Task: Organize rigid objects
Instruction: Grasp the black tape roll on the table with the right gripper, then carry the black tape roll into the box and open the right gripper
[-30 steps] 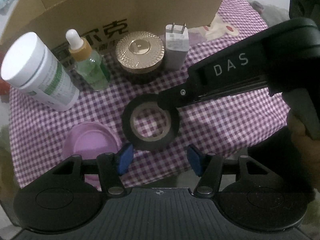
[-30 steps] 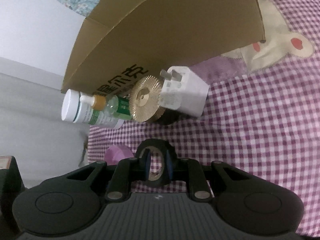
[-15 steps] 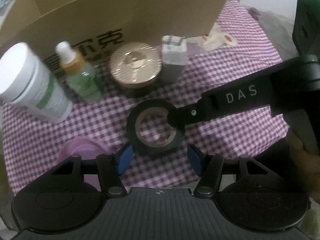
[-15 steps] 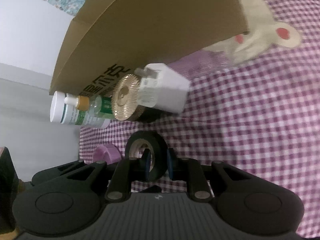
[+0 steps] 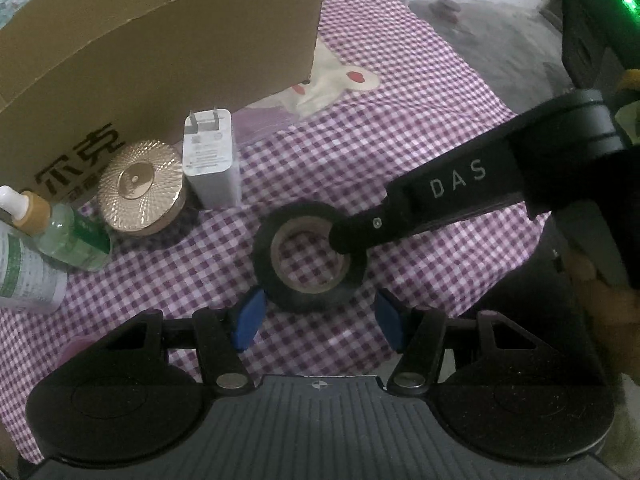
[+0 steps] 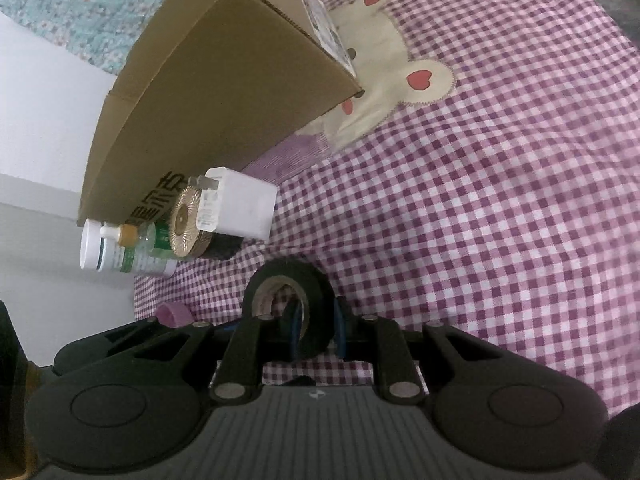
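A black tape roll (image 5: 308, 296) lies on the purple checked cloth (image 5: 400, 152). My right gripper (image 6: 316, 326) is shut on the tape roll (image 6: 308, 280), one finger inside the ring and one outside; its black arm (image 5: 440, 200) reaches in from the right in the left wrist view. My left gripper (image 5: 318, 318) is open and empty, just in front of the roll. Behind stand a white charger (image 5: 208, 160), a gold-lidded jar (image 5: 140, 188), a green dropper bottle (image 5: 64, 232) and a white bottle (image 5: 24, 272).
An open cardboard box (image 5: 160, 56) stands behind the row of objects, also in the right wrist view (image 6: 240, 92). A pink lid (image 6: 174, 314) lies at the left near the cloth's edge. A bear patch (image 5: 332, 84) marks the cloth beside the box.
The right gripper has carried the tape roll to the right. The left gripper has swung right too, so the bottles and pink lid slid toward the left edge.
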### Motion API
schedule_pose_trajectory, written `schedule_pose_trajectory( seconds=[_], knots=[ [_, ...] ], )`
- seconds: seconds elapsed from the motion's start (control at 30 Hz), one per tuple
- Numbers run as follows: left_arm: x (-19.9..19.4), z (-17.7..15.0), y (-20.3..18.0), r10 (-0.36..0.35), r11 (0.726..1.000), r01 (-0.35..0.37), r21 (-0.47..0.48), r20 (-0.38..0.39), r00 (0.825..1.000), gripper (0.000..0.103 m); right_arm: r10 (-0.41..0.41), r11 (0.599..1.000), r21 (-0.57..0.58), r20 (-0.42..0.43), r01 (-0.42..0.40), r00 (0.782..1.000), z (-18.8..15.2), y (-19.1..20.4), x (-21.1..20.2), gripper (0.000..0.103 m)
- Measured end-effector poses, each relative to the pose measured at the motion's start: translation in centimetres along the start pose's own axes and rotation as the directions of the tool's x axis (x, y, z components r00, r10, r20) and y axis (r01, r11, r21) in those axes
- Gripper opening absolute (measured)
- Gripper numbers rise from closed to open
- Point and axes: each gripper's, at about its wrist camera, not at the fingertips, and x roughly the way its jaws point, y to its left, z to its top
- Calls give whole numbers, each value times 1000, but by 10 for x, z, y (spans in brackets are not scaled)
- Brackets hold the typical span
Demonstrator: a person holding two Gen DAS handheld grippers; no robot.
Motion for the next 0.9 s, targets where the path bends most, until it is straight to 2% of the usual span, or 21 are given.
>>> schedule_pose_trajectory(
  seconds=[0.5, 0.7, 0.9],
  knots=[
    [-2, -3, 5, 4, 1000, -4, 10, 22, 1000, 60, 9, 999, -31, 3, -9, 1000, 3, 5, 8, 19],
    [8, 4, -2, 43, 999, -43, 26, 6, 999, 60, -10, 996, -83, 3, 10, 1000, 3, 11, 9, 20],
    [12, 7, -9, 87, 996, -88, 23, 23, 996, 61, -30, 991, -132, 9, 31, 1000, 2, 18, 14, 20]
  ],
)
